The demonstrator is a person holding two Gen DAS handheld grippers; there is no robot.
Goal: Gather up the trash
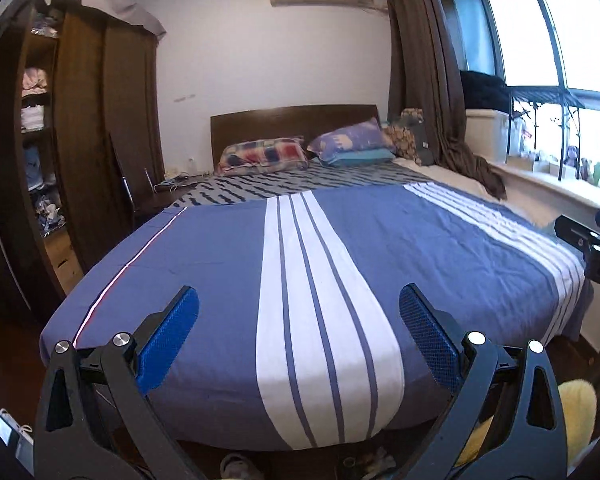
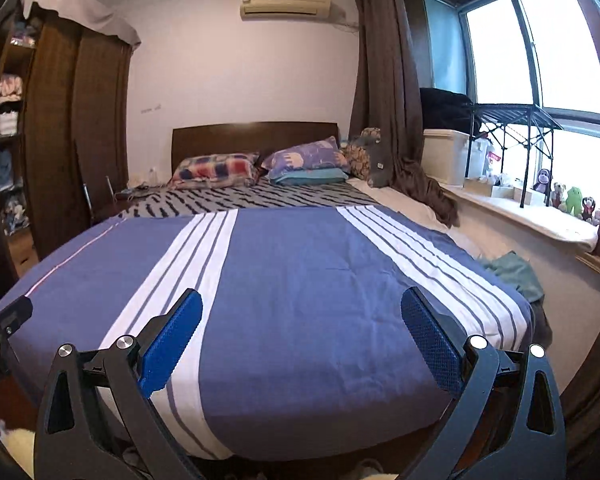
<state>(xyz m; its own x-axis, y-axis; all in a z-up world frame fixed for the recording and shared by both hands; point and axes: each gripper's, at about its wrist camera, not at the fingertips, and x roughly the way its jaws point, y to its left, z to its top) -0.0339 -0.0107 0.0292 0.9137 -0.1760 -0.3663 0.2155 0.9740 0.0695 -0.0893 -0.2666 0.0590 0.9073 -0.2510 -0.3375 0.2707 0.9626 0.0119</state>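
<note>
1. Trash: none shows on the blue, white-striped bedspread (image 1: 220, 272), so search first.
2. Left gripper (image 1: 299, 340) hangs at the bed's foot, fingers spread wide, holding nothing.
3. Right gripper (image 2: 301, 342) likewise; check the crumpled green cloth (image 2: 514, 272) by the windowsill.

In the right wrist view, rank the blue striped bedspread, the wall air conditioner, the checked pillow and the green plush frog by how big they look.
Largest to smallest, as they look:
1. Blue striped bedspread, though nearness to the camera inflates it.
2. Wall air conditioner and checked pillow: too alike to rank.
3. Green plush frog, smallest.
</note>
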